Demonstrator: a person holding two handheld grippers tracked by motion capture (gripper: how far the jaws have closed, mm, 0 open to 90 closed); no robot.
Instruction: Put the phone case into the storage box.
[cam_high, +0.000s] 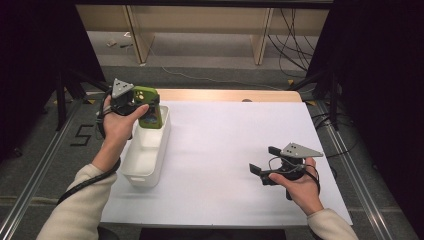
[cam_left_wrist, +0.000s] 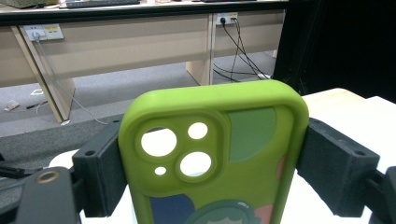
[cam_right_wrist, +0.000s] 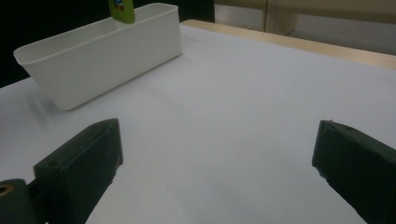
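The left tongs (cam_high: 145, 107) are clamped on a green phone case (cam_high: 149, 114), one black pad pressed against each long edge, as the left gripper view shows with the case (cam_left_wrist: 219, 158) upright between them. That case has a raised camera block with round cut-outs near its top corner and patches of darker green, blue and pink on its back. Taking the white bin (cam_high: 146, 152) as the landmark: the case hangs over the bin's far end, its lower edge down inside the rim, and whether it touches the bin's floor cannot be told. The left hand (cam_high: 119, 125) that bears those tongs sits just beside the bin's far left wall, outside it. In the right gripper view the bin (cam_right_wrist: 100, 70) stands with the case's lower tip (cam_right_wrist: 122, 11) poking down above its far end. The bin itself lies lengthwise along the left edge of the white counter (cam_high: 225, 165). The right tongs (cam_high: 264, 161) are well apart from the bin, out toward the counter's right side, low over the bare surface; their jaws stand wide apart with nothing between them, pointing toward the bin.
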